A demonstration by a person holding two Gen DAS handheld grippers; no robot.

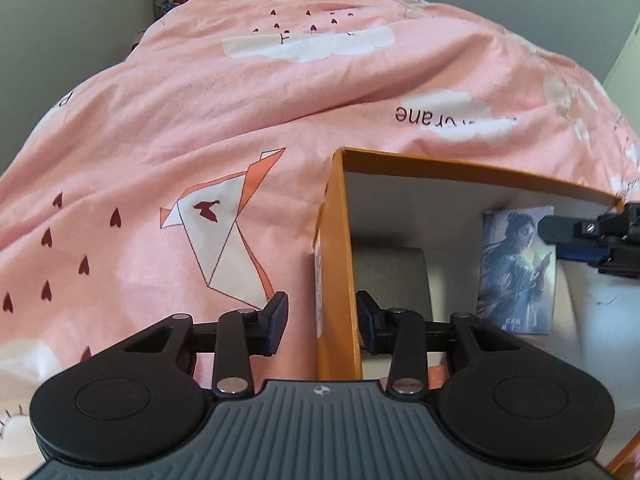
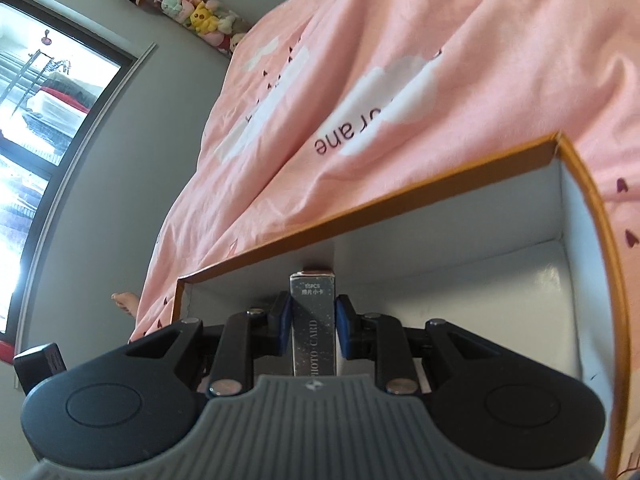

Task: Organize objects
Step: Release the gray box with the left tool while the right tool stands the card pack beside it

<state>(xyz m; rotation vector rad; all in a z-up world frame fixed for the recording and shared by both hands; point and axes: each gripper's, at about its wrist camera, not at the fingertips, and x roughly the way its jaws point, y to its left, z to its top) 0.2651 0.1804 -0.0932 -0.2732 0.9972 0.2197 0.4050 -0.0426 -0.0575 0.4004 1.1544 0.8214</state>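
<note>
An orange cardboard box (image 1: pixel 334 240) with a white inside lies on a pink bedspread. My left gripper (image 1: pixel 322 320) straddles its left wall, one finger outside and one inside, with gaps at both pads. My right gripper (image 2: pixel 313 326) is inside the box (image 2: pixel 400 204) and is shut on a silver photo card pack (image 2: pixel 313 320), held on edge. The same pack (image 1: pixel 518 268) shows in the left wrist view with its picture side facing me, against the far white wall, with my right gripper (image 1: pixel 600 236) beside it. A grey flat item (image 1: pixel 390 276) lies on the box floor.
The pink bedspread (image 1: pixel 200 140) with cloud and crane prints covers the bed all around the box. A tube of plush toys (image 2: pixel 188 12) stands by the grey wall. A window (image 2: pixel 44 128) is at the left. A bare foot (image 2: pixel 126 302) shows by the bed's edge.
</note>
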